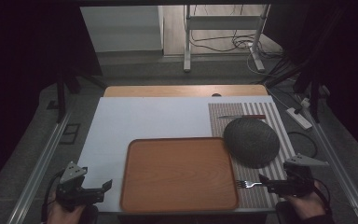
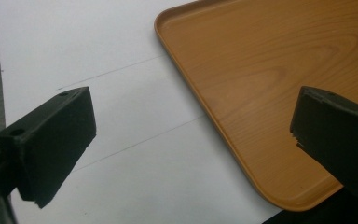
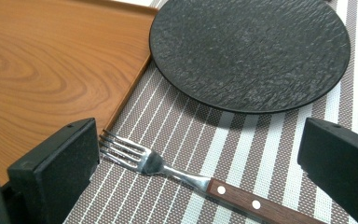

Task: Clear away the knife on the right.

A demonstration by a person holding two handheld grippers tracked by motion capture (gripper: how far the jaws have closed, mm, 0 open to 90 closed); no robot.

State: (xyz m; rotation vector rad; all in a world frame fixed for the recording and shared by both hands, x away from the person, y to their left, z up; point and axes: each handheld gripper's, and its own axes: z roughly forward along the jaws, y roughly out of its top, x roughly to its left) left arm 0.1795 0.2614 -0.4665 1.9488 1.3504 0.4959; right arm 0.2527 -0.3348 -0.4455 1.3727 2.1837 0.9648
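One wooden tray (image 1: 179, 173) sits mid-table, a dark plate (image 1: 251, 141) on the striped placemat (image 1: 279, 130) to its right. The fork (image 3: 182, 177) lies on the placemat between the right gripper's (image 3: 198, 163) spread jaws, untouched. The left gripper (image 2: 193, 144) is spread over the tray's corner.

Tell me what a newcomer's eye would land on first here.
The wooden tray lies large and bare at the table's near middle. Right of it, on a striped placemat, sits a dark textured plate, with a wood-handled fork just in front of the right gripper, whose jaws stand open. A knife lies behind the plate.
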